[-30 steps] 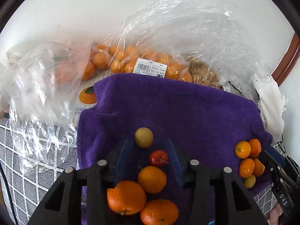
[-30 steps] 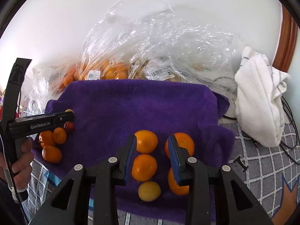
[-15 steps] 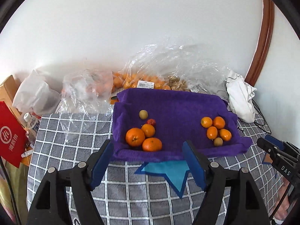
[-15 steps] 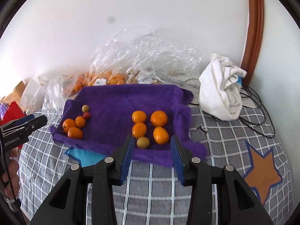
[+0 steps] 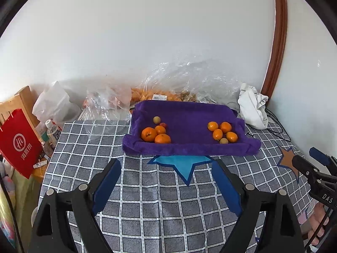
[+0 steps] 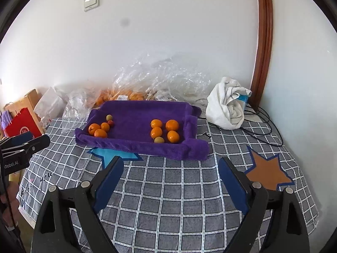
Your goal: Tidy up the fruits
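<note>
Both our grippers, left (image 5: 166, 181) and right (image 6: 170, 179), have pulled back from the towel (image 5: 189, 124), jaws just opened wide and empty, while fruit (image 6: 99, 129) lies ahead, far-left cluster nearer our left.

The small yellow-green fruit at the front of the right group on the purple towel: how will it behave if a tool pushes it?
The small yellow-green fruit looks round and smooth, so it would probably roll. The plush purple towel and the orange fruit close beside it may stop it soon. It seems light.
</note>
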A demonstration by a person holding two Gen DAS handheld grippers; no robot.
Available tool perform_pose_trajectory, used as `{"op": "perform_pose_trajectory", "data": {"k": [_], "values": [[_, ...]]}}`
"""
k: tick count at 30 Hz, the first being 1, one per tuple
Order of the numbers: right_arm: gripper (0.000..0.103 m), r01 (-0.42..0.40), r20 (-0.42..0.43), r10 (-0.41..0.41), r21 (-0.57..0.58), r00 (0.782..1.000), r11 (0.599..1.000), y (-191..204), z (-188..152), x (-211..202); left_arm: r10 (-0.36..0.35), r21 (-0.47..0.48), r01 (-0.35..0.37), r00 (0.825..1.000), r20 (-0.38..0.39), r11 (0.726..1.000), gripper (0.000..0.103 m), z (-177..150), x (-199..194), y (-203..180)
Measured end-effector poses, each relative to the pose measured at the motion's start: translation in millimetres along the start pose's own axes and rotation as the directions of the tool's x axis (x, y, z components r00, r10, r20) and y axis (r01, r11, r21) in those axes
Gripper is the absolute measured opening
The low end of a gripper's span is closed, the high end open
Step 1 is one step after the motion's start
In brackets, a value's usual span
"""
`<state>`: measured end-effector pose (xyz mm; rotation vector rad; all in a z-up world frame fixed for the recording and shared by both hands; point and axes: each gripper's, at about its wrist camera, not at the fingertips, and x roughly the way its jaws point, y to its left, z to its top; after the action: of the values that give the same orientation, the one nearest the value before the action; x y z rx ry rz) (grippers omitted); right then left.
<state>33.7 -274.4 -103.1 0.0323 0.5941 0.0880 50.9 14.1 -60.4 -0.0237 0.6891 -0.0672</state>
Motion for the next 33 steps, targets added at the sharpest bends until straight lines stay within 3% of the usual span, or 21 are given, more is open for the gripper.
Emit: {"op": "perform_pose_trajectory", "data": {"k": [11, 33], "values": [[0.094, -0.016, 0.041, 0.015, 0.027, 0.999, 1.0, -12.8, -9.1, -33.3, 0.019, 0.018, -0.02, 0.999, 0.041, 1.0, 0.089, -4.4, -29.7, -14.3], [0.095, -0.005, 0.045, 0.003, 0.043, 0.999, 0.999, -16.0, -11.8, -38.0, 0.026, 0.012, -0.027, 0.998, 0.049, 1.0, 0.089, -6.7, -37.3, -17.4]]}}
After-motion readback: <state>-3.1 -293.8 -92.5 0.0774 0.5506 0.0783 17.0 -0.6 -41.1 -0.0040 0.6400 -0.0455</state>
